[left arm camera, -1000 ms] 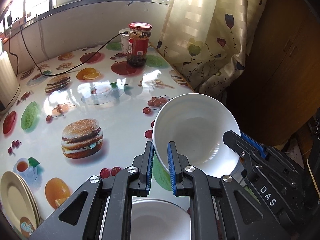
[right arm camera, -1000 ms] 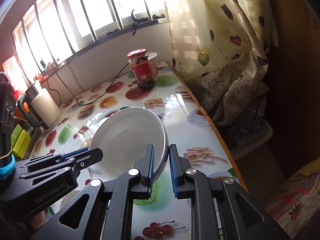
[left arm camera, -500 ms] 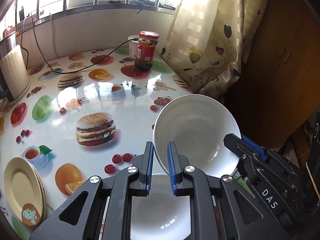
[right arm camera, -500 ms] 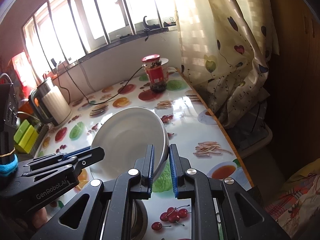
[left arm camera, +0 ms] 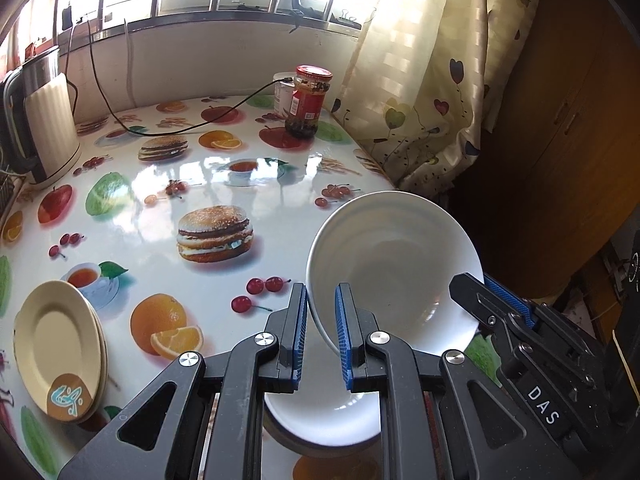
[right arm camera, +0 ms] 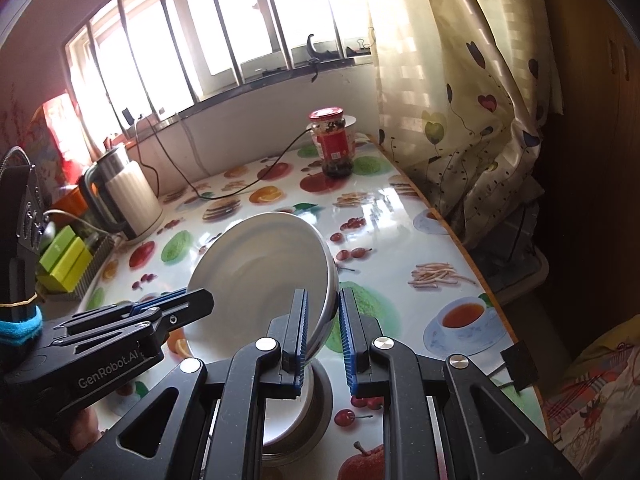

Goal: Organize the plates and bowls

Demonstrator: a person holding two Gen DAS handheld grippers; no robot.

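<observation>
Both grippers are sharing one white bowl [left arm camera: 394, 264]: the left gripper [left arm camera: 321, 336] is pinching the bowl's near-left rim between its blue pads, and the right gripper [right arm camera: 323, 340] is clamping the opposite rim, each with its fingers drawn narrow around the thin wall. The bowl is hanging tilted, its opening facing the left camera, above a second white bowl [left arm camera: 320, 416] that is sitting on the fruit-print table [left arm camera: 140, 216] close to the near edge. In the right wrist view that lower bowl [right arm camera: 298, 412] is showing a grey outer wall. The held bowl's far rim is reaching past the table's right edge [right arm camera: 456, 240], toward the curtain [left arm camera: 424, 80]. A stack of cream plates [left arm camera: 60, 352] is lying at the left near edge, well apart from the bowls. A jar [left arm camera: 310, 100] and a kettle [left arm camera: 42, 120] are standing far back by the wall, leaving the burger-print middle of the table bare.
</observation>
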